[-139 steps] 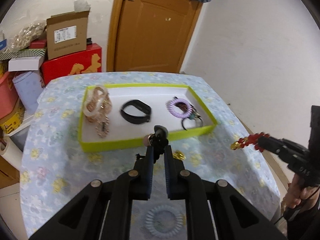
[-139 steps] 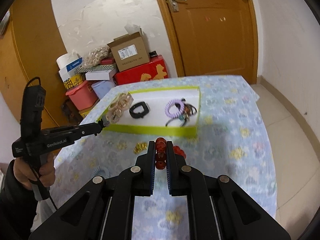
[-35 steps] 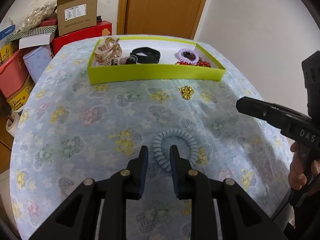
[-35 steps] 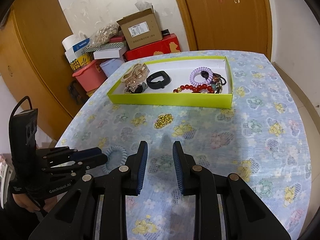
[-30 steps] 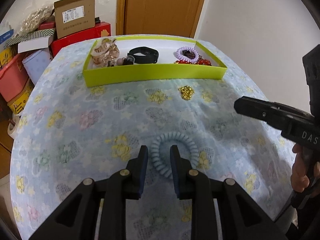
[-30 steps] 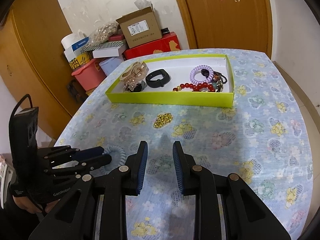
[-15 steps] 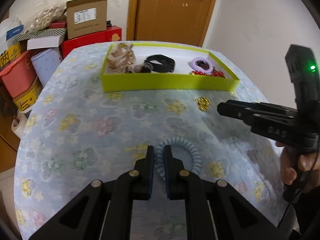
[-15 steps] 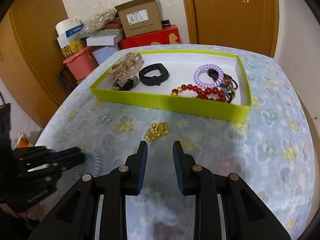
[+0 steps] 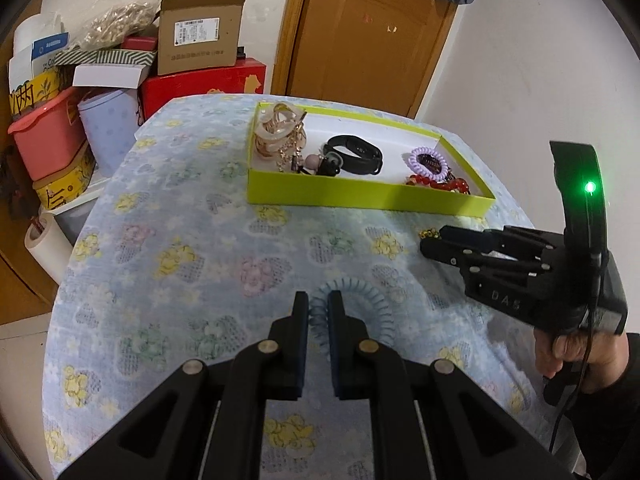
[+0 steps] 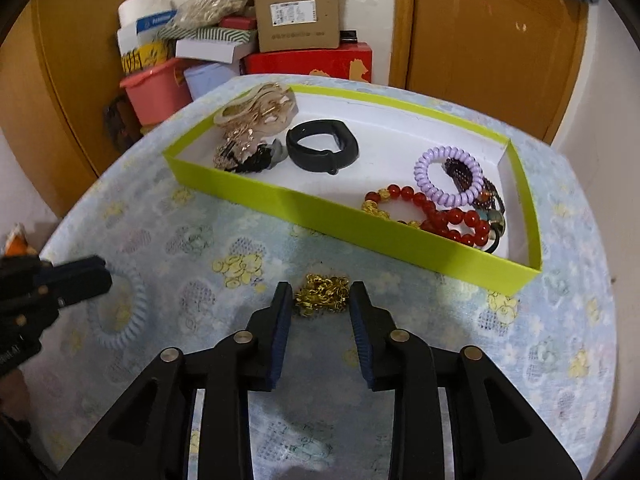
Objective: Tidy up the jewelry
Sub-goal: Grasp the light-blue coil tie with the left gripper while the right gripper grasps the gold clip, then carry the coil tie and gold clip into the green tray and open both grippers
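My left gripper (image 9: 318, 304) is shut on the near rim of a pale blue coil hair tie (image 9: 362, 300) that lies on the flowered tablecloth. My right gripper (image 10: 320, 296) is open, with its fingers on either side of a small gold chain (image 10: 322, 295) on the cloth. The lime-green tray (image 10: 400, 236) lies just beyond it. The tray holds a red bead bracelet (image 10: 436, 212), a purple coil tie (image 10: 448, 176), a black band (image 10: 322, 146) and pale gold pieces (image 10: 256, 116). The tray also shows in the left wrist view (image 9: 360, 196).
The round table (image 9: 160, 240) drops off at its left and near edges. Stacked boxes (image 9: 192, 46) and a pink tub (image 9: 48, 136) stand on the floor behind it at the left. A wooden door (image 9: 360, 32) is at the back. My right gripper also shows in the left wrist view (image 9: 436, 240).
My left gripper has closed on the blue coil tie. My right gripper has moved forward, and its open fingers now straddle the gold chain.
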`<state>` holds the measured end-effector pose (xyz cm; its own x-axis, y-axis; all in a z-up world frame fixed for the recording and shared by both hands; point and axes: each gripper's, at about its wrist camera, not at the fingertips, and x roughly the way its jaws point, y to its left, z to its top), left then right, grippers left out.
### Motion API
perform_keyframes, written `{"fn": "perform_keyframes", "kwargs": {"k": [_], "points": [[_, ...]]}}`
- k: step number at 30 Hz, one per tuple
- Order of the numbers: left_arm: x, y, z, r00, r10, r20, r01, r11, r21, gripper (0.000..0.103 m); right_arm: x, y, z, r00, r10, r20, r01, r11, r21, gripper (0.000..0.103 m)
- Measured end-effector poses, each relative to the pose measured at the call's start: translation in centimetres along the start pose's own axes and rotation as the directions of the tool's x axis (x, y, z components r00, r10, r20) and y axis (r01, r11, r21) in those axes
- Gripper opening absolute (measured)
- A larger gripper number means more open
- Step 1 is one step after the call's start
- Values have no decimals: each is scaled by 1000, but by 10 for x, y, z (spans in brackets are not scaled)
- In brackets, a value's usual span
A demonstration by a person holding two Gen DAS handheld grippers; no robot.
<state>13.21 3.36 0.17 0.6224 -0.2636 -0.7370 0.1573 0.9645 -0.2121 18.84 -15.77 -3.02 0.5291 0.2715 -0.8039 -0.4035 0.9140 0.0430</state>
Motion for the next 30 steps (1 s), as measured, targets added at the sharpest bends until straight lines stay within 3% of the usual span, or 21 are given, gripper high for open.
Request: {"fn": "perform_keyframes", "kwargs": {"k": [1,4,7,20,30], "points": [[0,0,0,1000,-2,0,2,1000,-1,10,0,0,0,1000,0,0,0,1000,1,15],[-1,0,2,1000,-8,3,8,1000,-2,10,0,-1,0,1000,1,1,-1,1000,7,14],[-4,0,3,1000,-8,9,9,1000,-1,10,-4,-3,1,1000,9,17,-10,1000,19,4],[-20,-1,18,999,-20,35,20,1000,0,10,-49,-10,7,993,68,97,-74,995,61,4],[-25,-12,53,998,-30,64,27,999,42,10,-79,-22,28,981,122,149,-134,988,73,4]]}}
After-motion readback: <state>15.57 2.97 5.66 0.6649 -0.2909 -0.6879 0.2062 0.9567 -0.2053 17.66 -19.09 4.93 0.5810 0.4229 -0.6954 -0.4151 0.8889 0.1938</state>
